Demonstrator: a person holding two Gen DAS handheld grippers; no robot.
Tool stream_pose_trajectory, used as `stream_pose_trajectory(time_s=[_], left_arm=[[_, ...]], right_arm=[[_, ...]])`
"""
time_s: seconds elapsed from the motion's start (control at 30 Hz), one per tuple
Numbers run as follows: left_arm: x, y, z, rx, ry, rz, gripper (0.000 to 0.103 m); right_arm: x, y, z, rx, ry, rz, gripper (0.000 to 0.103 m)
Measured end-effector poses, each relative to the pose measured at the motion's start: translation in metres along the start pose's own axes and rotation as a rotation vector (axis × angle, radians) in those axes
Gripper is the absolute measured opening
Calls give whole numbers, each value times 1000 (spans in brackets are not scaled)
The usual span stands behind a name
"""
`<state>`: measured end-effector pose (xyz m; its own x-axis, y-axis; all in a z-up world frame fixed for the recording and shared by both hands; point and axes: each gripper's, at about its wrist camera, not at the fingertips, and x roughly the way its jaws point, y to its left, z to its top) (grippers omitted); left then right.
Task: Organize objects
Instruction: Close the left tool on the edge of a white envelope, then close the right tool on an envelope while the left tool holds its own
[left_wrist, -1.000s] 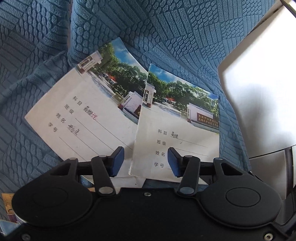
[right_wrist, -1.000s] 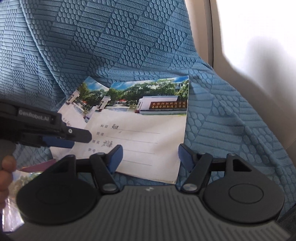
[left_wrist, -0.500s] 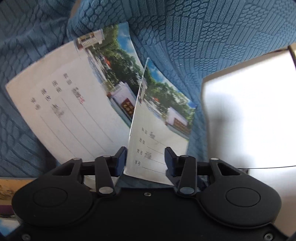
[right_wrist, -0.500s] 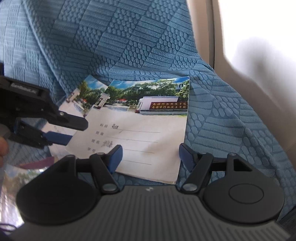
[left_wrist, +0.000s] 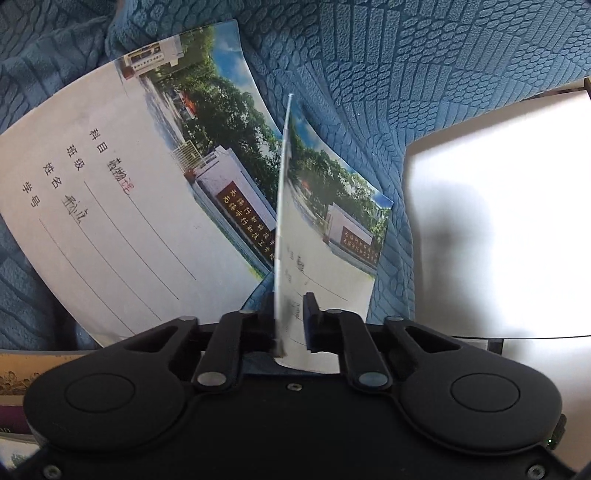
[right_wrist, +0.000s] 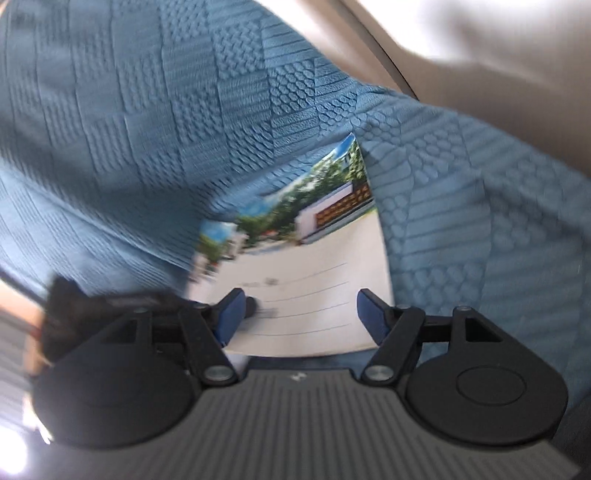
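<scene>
Blue textured cloth, quilted in mixed patterns and rumpled into folds, covers the soft surface that carries everything; it looks like a sofa or bed, though which cannot be told. A pale, brightly lit panel borders the cloth on one side, and the edge of some other books shows at the near corner in the left view.

Two thin booklets with a school photo on the cover lie on the cloth. The larger-looking booklet rests flat, partly tucked under a fold. The second booklet overlaps it, and its near edge is lifted on end.

The left gripper is closing its jaws on that lifted edge, which stands between the pads; the paper looks pinched. The right gripper hangs over the same booklet with jaws spread wide, holding nothing.

Such a booklet is probably light, limp and easily creased. A grip on the spine or a thick edge should hold better than a single cover, which may bend or tear.
</scene>
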<state>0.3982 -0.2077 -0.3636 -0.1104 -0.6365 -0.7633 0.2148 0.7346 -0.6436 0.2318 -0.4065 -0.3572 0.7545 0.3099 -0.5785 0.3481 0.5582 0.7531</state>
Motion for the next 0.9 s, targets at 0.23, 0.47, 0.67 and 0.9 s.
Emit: stream_pose_trajectory(time_s=[0.23,0.47,0.67,0.9], left_arm=[[-4,-3,2,-14,-24,-6,1],[-8,-9,2,-24,-44,-23,1],[-11,-5,2,-74,-44,-44,0],[-19,5,8,-151,-60,-78,0]], right_arm=[[14,-10,-9,295,105,184,71],[31,-22,-20,439,178,220,82],[29,-43,-20,499,121,203,80],[22,-52,-12,522,62,222,83]])
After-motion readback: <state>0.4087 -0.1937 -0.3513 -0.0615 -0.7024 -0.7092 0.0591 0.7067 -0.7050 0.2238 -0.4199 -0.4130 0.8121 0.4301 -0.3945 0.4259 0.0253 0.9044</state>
